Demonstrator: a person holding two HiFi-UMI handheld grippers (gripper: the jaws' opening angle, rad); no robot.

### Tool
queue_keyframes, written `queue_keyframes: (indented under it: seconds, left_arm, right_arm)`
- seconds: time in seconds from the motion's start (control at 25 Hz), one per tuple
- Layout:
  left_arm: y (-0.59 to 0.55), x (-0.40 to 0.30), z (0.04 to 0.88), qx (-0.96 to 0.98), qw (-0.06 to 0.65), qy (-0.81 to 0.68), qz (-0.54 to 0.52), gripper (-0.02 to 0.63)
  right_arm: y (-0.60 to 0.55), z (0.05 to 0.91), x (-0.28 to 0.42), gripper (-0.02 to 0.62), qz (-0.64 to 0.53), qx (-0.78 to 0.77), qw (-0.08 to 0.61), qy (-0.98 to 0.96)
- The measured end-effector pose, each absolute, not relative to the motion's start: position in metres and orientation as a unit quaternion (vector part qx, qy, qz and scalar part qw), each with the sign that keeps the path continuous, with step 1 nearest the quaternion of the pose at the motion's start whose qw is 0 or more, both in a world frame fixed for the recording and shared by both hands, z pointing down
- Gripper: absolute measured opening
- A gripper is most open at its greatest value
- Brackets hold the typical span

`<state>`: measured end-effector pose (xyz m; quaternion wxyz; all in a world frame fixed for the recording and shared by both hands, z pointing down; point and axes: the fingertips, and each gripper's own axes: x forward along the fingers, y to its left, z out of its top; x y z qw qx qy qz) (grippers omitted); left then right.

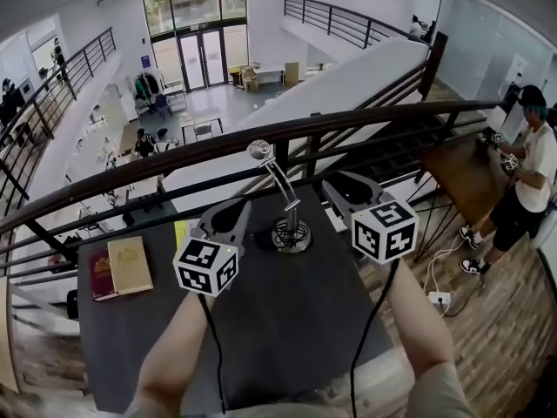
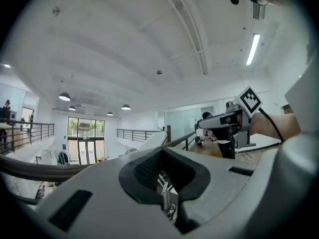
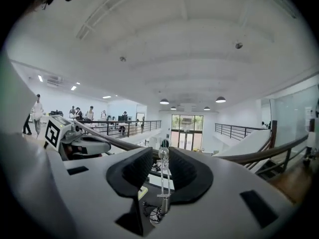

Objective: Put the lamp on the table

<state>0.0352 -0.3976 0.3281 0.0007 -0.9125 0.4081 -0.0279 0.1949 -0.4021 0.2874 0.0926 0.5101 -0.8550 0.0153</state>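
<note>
Since the lamp (image 1: 287,209) already stands upright on the dark desk (image 1: 287,338), near the far edge by the railing, the placing step looks done and only the letting-go stage is in hand. Your left tool (image 1: 231,209) and right tool (image 1: 345,184) hang above the desk, 1 on each side of the lamp and apart from it. Both have their jaws spread with nothing gripped. Each tool's own view shows the lamp only farther off through the gap. The next move, I judge, asks little: draw both tools back without brushing the thin stem or the coiled wire at its base.
</note>
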Motion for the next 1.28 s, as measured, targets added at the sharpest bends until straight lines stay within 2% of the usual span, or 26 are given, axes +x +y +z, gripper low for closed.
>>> queue_keyframes:
  seconds: [0.12, 0.2, 0.36, 0.44, 0.56, 0.8, 1.08, 1.28]
  left_arm:
    - [-0.371, 0.029, 0.302, -0.908, 0.046, 0.415, -0.025, 0.005]
    - [-0.352, 0.028, 0.292, -0.909, 0.063, 0.411, -0.024, 0.005]
    - [-0.311, 0.028, 0.284, -0.916, 0.065, 0.397, -0.009, 0.005]
    - [-0.293, 0.028, 0.284, -0.918, 0.068, 0.391, -0.010, 0.005]
    - [-0.268, 0.026, 0.293, -0.918, 0.066, 0.391, -0.015, 0.005]
    - [-0.227, 0.020, 0.314, -0.920, 0.048, 0.389, -0.012, 0.005]
    - [-0.196, 0.028, 0.325, -0.921, 0.076, 0.383, 0.015, 0.005]
    - [-0.185, 0.029, 0.354, -0.927, 0.047, 0.371, -0.016, 0.005]
  right_arm:
    - [-0.364, 0.261, 0.205, 0.058, 0.002, 0.528, 0.064, -0.847]
    - [-0.339, 0.250, 0.205, 0.055, -0.008, 0.529, 0.054, -0.847]
    - [-0.291, 0.240, 0.200, 0.055, -0.029, 0.528, 0.038, -0.848]
    - [-0.268, 0.236, 0.196, 0.028, -0.038, 0.525, 0.026, -0.850]
    - [-0.239, 0.236, 0.187, 0.023, -0.053, 0.521, 0.019, -0.852]
    - [-0.193, 0.262, 0.169, 0.013, -0.032, 0.510, 0.001, -0.859]
    - [-0.169, 0.307, 0.165, 0.006, -0.005, 0.514, 0.012, -0.858]
    - [-0.161, 0.332, 0.170, 0.002, 0.014, 0.522, 0.017, -0.853]
